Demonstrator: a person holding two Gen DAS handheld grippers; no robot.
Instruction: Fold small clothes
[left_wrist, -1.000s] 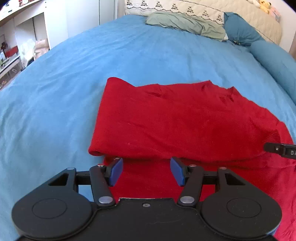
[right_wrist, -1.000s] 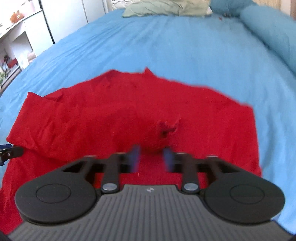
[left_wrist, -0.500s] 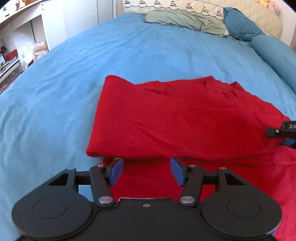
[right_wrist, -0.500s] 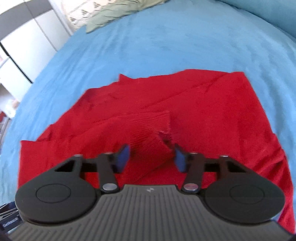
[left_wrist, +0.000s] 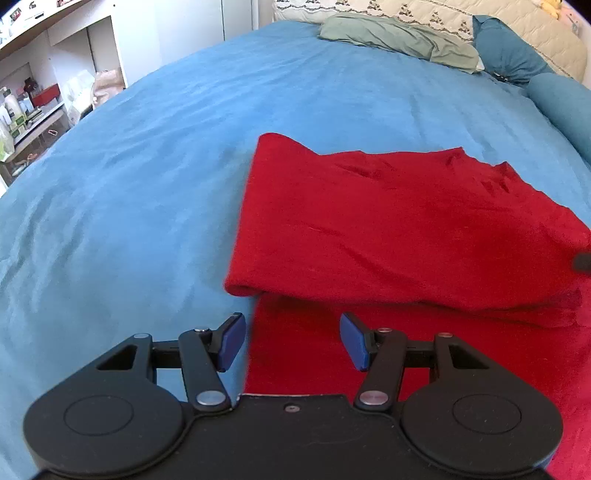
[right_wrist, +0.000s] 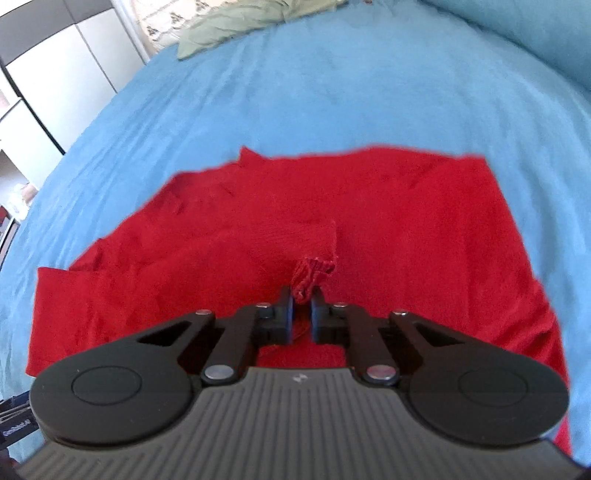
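A red knit garment (left_wrist: 388, 229) lies on the blue bed (left_wrist: 147, 184), with one part folded over the rest. My left gripper (left_wrist: 292, 341) is open and empty, low over the garment's near left edge. In the right wrist view the same garment (right_wrist: 406, 221) spreads across the bed (right_wrist: 332, 92). My right gripper (right_wrist: 302, 308) is shut on the ribbed cuff (right_wrist: 312, 275) of a folded-in sleeve and holds it bunched between the pads.
A green cloth (left_wrist: 399, 38) and a quilted pillow (left_wrist: 517, 26) lie at the head of the bed, with a blue bolster (left_wrist: 561, 107) at the right. White shelves (left_wrist: 44, 85) stand beyond the bed's left edge.
My right gripper has closed from open onto the sleeve cuff. My left gripper stays open and has shifted slightly left along the garment's edge.
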